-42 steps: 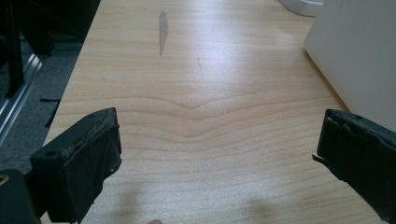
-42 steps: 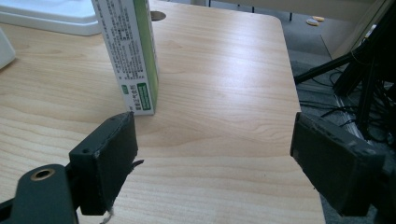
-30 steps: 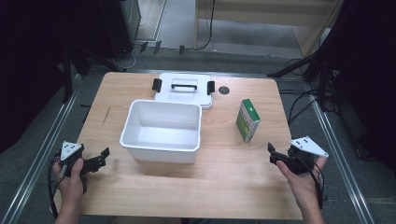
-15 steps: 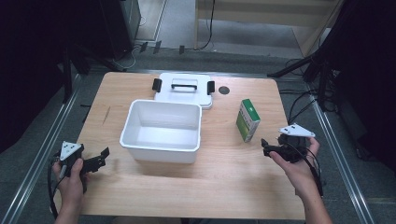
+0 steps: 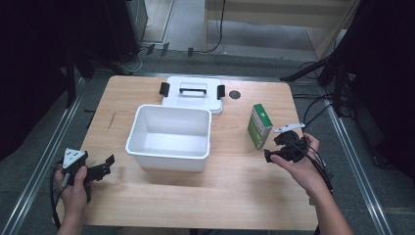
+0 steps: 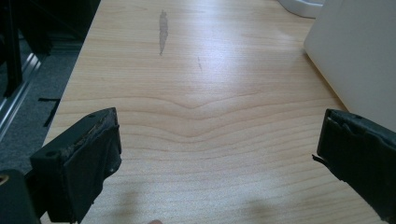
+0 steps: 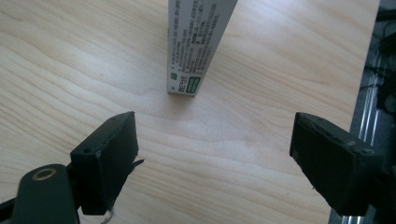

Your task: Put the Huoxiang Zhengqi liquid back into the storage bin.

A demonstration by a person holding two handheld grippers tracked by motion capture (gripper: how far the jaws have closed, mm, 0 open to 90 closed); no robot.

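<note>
1. Right gripper: jaws wide apart, holding nothing, just short of the small green-and-white cardboard carton.
2. Carton: upright on the pale wooden table, right of the open white plastic tub.
3. Left gripper: jaws wide, empty.

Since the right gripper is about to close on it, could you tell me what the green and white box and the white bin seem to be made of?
The green and white box looks like thin printed cardboard: sharp folded edges, small print on its side. The white bin seems moulded plastic, smooth and slightly glossy, with a rounded rim; the look alone leaves the exact plastic open.
</note>
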